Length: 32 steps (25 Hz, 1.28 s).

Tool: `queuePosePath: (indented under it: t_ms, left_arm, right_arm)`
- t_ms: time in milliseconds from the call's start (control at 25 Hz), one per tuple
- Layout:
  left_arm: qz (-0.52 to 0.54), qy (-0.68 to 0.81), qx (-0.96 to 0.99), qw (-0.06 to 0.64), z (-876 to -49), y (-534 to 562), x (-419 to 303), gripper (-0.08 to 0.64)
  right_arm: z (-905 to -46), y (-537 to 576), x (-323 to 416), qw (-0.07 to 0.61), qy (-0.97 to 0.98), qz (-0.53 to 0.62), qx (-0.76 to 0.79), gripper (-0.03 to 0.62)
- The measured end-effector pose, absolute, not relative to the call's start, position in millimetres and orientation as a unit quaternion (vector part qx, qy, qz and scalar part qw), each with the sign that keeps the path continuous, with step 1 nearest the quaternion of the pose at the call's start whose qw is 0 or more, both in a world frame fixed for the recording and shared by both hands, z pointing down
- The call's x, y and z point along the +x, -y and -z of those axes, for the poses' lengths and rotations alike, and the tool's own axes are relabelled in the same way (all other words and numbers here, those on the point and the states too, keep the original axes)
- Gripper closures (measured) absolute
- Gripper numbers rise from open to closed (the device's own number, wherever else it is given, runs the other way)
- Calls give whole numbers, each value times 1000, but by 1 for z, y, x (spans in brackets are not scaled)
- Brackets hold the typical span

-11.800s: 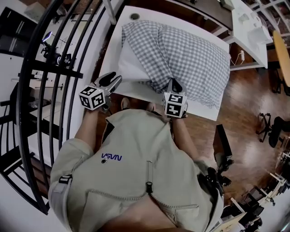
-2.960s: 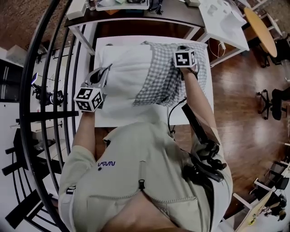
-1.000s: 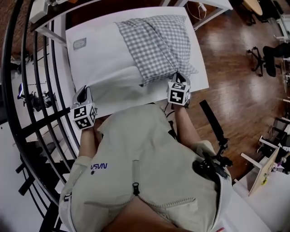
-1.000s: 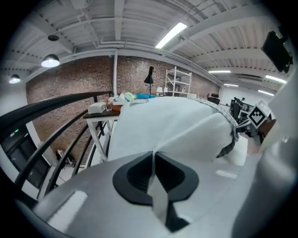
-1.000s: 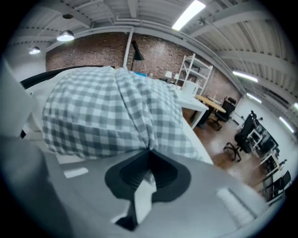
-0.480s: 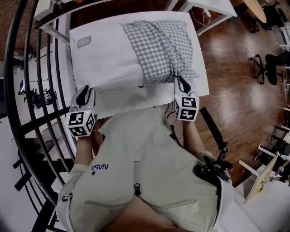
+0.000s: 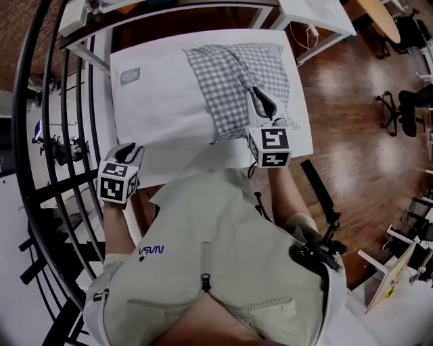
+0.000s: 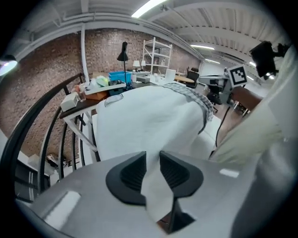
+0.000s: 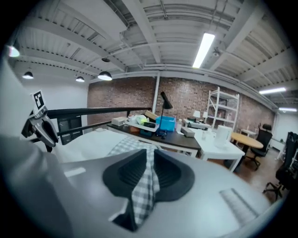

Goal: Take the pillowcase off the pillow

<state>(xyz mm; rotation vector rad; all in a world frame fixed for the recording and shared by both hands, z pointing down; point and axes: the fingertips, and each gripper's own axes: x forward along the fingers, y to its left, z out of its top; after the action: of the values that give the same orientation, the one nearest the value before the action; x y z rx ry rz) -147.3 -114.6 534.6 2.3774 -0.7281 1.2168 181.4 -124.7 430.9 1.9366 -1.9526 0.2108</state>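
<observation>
A white pillow (image 7: 162, 101) lies on the white table (image 7: 183, 161), and a grey checked pillowcase (image 7: 233, 71) covers its right part. My left gripper (image 7: 128, 150) sits at the pillow's near left corner. In the left gripper view its jaws (image 8: 152, 160) have just been opening, with a strip of white pillow cloth (image 8: 149, 116) pressed between the pads. My right gripper (image 7: 265, 101) hangs over the pillowcase's near edge. Its jaws (image 9: 150, 160) have also opened a little and pinch a raised fold of the checked cloth (image 9: 142, 195).
A black curved railing (image 7: 54, 135) runs along the left. A cluttered dark desk (image 7: 169, 8) stands behind the table, and a white desk (image 7: 318, 10) at the back right. Wooden floor (image 7: 352, 101) and office chairs (image 7: 406, 101) lie to the right.
My right gripper has risen and moved out over the pillowcase, lifting a fold of checked cloth. My left gripper has drawn slightly up and back at the pillow's corner.
</observation>
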Motion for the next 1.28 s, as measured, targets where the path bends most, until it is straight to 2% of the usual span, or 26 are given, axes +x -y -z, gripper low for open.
queuePosePath:
  t_ms: [40, 80, 120, 240, 320, 400, 480, 600, 720, 840, 920, 1000, 1040, 1160, 1200, 1280]
  left_arm:
    - [-438, 240, 846, 184, -529, 110, -149, 480]
    - [-443, 223, 850, 177, -522, 108, -147, 536]
    - [-444, 210, 855, 165, -512, 109, -142, 552]
    - [-402, 221, 881, 118, -476, 128, -129, 546]
    - [-350, 246, 900, 89, -456, 150, -114, 498]
    - [-300, 263, 915, 62, -445, 178, -84, 405]
    - [-262, 277, 923, 50, -443, 207, -49, 351]
    - [-238, 306, 921, 35, -448, 250, -11, 333]
    - [-270, 314, 910, 20, -468, 284, 19, 330]
    - [-313, 290, 904, 32, -502, 301, 41, 275]
    - [-339, 272, 899, 60, -528, 302, 45, 267]
    - [-353, 253, 897, 88, -552, 296, 48, 275]
    - [-356, 239, 898, 96, -562, 288, 50, 304]
    - [-361, 213, 905, 79, -573, 260, 53, 456]
    - [-357, 217, 906, 65, -571, 256, 51, 496]
    - [-335, 232, 912, 44, -552, 251, 45, 520]
  right_arm:
    - [-428, 131, 178, 190, 699, -71, 686, 540]
    - [-426, 139, 178, 190, 702, -68, 683, 540]
    - [-424, 147, 180, 190, 704, -65, 681, 540]
    - [-418, 163, 175, 192, 713, -60, 672, 541]
    - [-416, 173, 168, 196, 719, -57, 665, 540]
    - [-415, 191, 171, 199, 724, -55, 659, 540]
    - [-417, 214, 176, 207, 728, -53, 651, 540]
    - [-427, 245, 173, 234, 737, -59, 631, 540]
    - [-445, 269, 169, 268, 739, -84, 612, 487]
    - [-464, 290, 180, 287, 727, -120, 612, 459]
    - [-479, 302, 189, 305, 714, -141, 614, 445]
    - [-496, 308, 199, 349, 693, -150, 612, 424]
    - [-506, 308, 202, 373, 684, -150, 608, 412]
    - [-531, 302, 201, 413, 673, -156, 593, 413]
    - [-534, 300, 199, 417, 673, -154, 592, 450]
    - [-529, 296, 203, 416, 664, -144, 604, 548]
